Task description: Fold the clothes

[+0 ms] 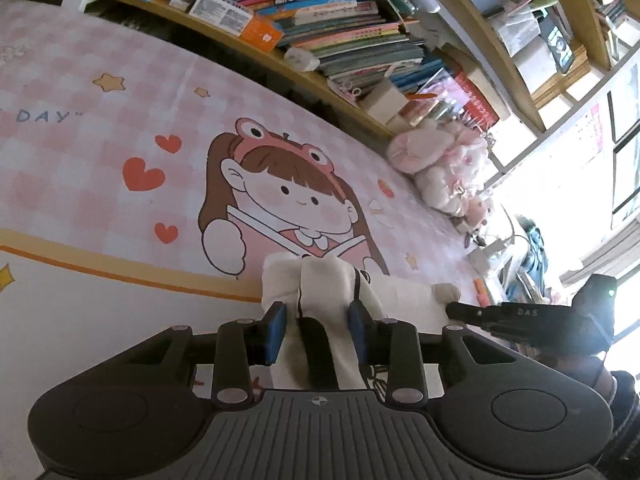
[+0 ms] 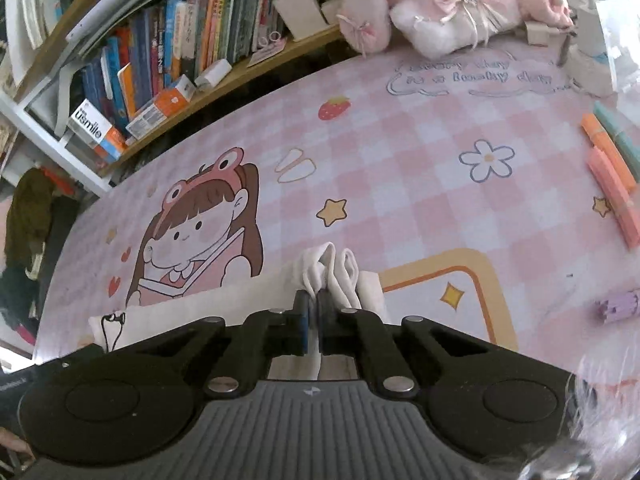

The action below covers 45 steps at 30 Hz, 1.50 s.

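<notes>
While our left tool (image 1: 319, 322) sits at the lower middle of its frame, its blue pads (image 1: 277, 326) stand moderately apart with a bunched white garment (image 1: 320, 280) gathered between them; the cloth fills the gap and touches both pads, so we read it as gripped. To the right in that view, the black tip of our right tool (image 1: 454, 308) meets a corner of the same cloth. In the right wrist view, our right tool (image 2: 313, 300) has its pads pressed nearly together on a folded edge of the white garment (image 2: 332, 268), which rises in small loops just beyond the tips, while the rest of the cloth trails toward the lower left of the frame. The garment lies on a desk (image 2: 400, 140) covered with a pink checked mat showing a cartoon girl in a frog hat. Pastel markers (image 2: 612, 184) lie at the right edge. A pink and white plush toy (image 2: 440, 4) sits at the upper right. Shelves crowded with books (image 2: 160, 48) fill the upper left.
</notes>
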Available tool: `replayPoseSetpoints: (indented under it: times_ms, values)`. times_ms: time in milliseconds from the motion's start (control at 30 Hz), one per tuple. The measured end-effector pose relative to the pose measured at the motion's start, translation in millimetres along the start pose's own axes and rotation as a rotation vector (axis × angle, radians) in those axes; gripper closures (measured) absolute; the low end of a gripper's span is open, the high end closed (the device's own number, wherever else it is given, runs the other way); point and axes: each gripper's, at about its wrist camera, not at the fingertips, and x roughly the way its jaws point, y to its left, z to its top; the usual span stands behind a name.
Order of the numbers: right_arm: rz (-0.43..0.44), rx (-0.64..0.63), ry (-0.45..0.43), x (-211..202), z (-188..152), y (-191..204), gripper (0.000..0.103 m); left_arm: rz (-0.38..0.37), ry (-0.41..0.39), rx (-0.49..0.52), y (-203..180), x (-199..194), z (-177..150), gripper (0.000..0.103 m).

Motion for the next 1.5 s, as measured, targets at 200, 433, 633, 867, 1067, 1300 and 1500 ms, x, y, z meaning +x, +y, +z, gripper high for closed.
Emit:
replayPoseSetpoints:
  times_ms: [200,433,633,867,1067,1300,1500]
  values:
    - [-0.016,-0.009,-0.002,1,-2,2,0.099,-0.089,-0.126,-0.072,-12,-23,6,0.099]
    - [0.0,0.02,-0.015,3,-3,-4,0.099,-0.036,-0.059,-0.346,37,14,0,0.098]
    - [-0.006,0.025,-0.011,2,-2,-1,0.099,-0.064,-0.044,-0.351,42,13,3,0.093]
    - [0.011,0.045,-0.012,-7,-4,0,0.095,-0.06,-0.045,-0.304,38,9,5,0.091]
    - [0.017,0.066,-0.084,-19,-7,1,0.101,-0.033,-0.03,-0.317,42,15,4,0.099]
    - [-0.019,0.063,-0.034,-6,-8,-4,0.098,-0.004,-0.041,-0.291,34,6,5,0.098]
    - [-0.035,0.006,-0.033,-28,-11,-1,0.054,0.103,-0.109,-0.158,0,-25,-2,0.045]
